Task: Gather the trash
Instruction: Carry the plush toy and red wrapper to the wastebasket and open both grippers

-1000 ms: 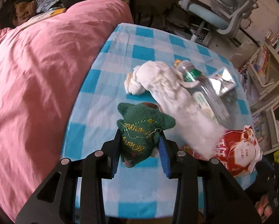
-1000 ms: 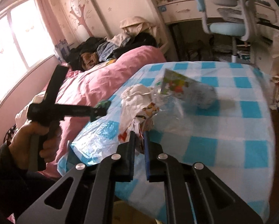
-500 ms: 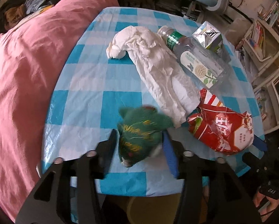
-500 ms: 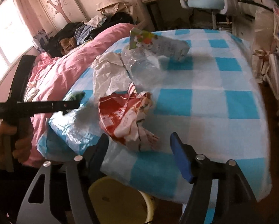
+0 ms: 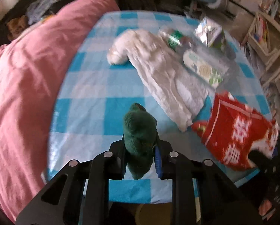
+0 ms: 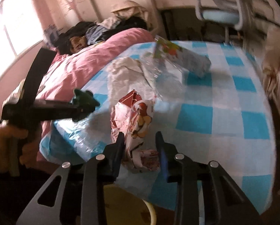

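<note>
My left gripper (image 5: 140, 148) is shut on a green plush toy (image 5: 139, 131) and holds it above the near edge of the blue checked table (image 5: 94, 112); it also shows in the right wrist view (image 6: 83, 101). My right gripper (image 6: 140, 142) has its jaws around the near end of a red and white snack bag (image 6: 134, 120), which also shows in the left wrist view (image 5: 239, 131); contact is unclear. A crumpled white paper towel (image 5: 164, 75), a clear plastic bottle (image 5: 200, 60) and a foil carton (image 5: 209, 31) lie further back.
A pink duvet (image 5: 27, 75) covers the bed left of the table, with clothes (image 6: 109, 28) piled at its head. A yellow bin (image 6: 128, 206) stands under the table's near edge. A desk chair (image 6: 220, 13) and shelves (image 5: 267, 37) stand behind and right.
My left gripper has closed on the green plush toy and lifted it off the table. My right gripper has moved in and narrowed around the snack bag's near end.
</note>
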{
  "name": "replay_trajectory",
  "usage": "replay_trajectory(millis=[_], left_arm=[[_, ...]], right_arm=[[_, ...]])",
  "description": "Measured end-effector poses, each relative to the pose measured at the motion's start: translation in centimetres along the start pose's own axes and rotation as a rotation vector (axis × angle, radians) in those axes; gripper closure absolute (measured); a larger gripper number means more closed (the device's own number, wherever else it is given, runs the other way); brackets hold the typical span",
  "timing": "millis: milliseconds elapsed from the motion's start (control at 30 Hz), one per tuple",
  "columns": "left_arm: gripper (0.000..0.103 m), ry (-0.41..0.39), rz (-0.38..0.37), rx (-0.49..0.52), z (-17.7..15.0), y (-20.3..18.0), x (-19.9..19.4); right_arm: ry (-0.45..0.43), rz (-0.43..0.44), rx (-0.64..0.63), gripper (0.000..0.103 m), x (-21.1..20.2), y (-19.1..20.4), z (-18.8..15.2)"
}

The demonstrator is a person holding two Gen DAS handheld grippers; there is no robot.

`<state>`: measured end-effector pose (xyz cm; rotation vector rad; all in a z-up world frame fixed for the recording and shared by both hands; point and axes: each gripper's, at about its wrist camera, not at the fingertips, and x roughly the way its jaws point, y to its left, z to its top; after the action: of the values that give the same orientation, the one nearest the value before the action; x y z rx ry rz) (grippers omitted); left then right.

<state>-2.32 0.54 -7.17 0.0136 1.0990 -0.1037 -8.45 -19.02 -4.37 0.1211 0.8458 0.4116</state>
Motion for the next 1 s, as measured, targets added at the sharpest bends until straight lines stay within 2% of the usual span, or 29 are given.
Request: replay_trajectory(millis=[133,333,633,767,867,967,1000], left_arm=[[0.081,-0.066,-0.045,-0.069,-0.3,1.4,-2.3],[0.081,-0.114,-0.119,-0.105,-1.4,1.4,-4.1],[0.081,-0.13,-0.158,-0.1,-3.8,0.5,-5.4],[0.081,-0.131,-0.174,-0.104,-5.1,0.3,-6.0],[0.081,-0.129,-0.181,-0.101,-6.1,0.0,-6.3],[0.081,-0.123,-0.186,-0.088,-7.4,-0.6,-6.7],[0.081,-0.12,-0.187,-0.08,-7.9,-0.8,-6.7]], right_arm=[[-0.01,-0.008,-0.078,0.069,-1.5,2.0,-0.4],[0.009,0.051,-0.159,0.069,-3.4,4.5,-1.9],[0.132,0.057,-0.37,0.069,-4.6,9.3,-6.6],[0.178,0.062,-0.423,0.069,-4.4,10.2,-8.4],[0.203,0.068,-0.441,0.063,-4.1,10.6,-9.3],[0.19,0.087,-0.444,0.051,-4.3,10.8,-9.7],[0.181,0.084,-0.446,0.05,-4.4,10.9,-9.8]])
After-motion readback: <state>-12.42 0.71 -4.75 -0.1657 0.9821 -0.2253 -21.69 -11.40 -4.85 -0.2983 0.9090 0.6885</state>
